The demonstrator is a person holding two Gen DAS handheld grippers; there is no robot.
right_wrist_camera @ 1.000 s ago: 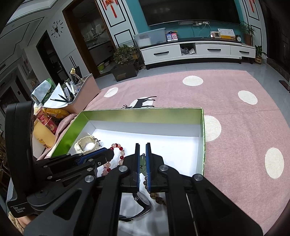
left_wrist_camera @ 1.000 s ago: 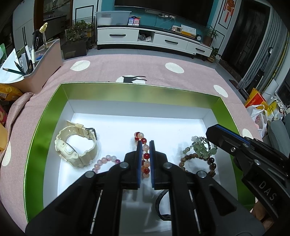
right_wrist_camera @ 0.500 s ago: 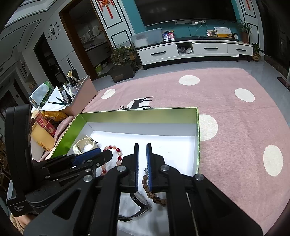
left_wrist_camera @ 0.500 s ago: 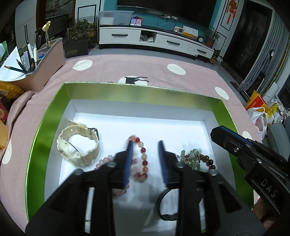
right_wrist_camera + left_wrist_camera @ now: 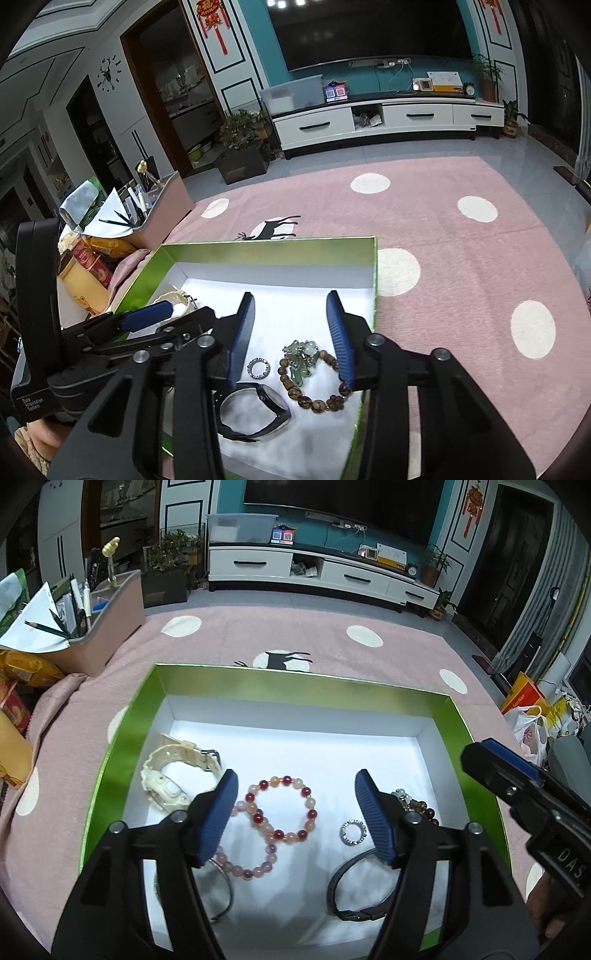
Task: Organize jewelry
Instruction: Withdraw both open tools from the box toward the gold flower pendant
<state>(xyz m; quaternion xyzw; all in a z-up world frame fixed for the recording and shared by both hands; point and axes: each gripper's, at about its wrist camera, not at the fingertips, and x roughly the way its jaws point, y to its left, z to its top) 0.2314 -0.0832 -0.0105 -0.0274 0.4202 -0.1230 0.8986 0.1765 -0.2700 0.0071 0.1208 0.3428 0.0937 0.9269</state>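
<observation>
Pink carpet (image 5: 229, 642) with white dots is filling the upper frame, and a green box (image 5: 122, 738) with a white floor is sitting at the centre. Inside, from left to right, are lying a cream watch (image 5: 166, 771), two bead bracelets, one red (image 5: 282, 810) and one pink (image 5: 255, 867), a black band (image 5: 354, 890), a brown bracelet (image 5: 314, 384) and a small silver ring (image 5: 353, 832).

The left gripper (image 5: 293, 816) is opening wide over the red bracelet, gripping nothing. The right gripper (image 5: 291, 336) is opening over the brown bracelet, also empty.

The beads look light, loose and slippery; pinching across the strand would probably suit them best.
</observation>
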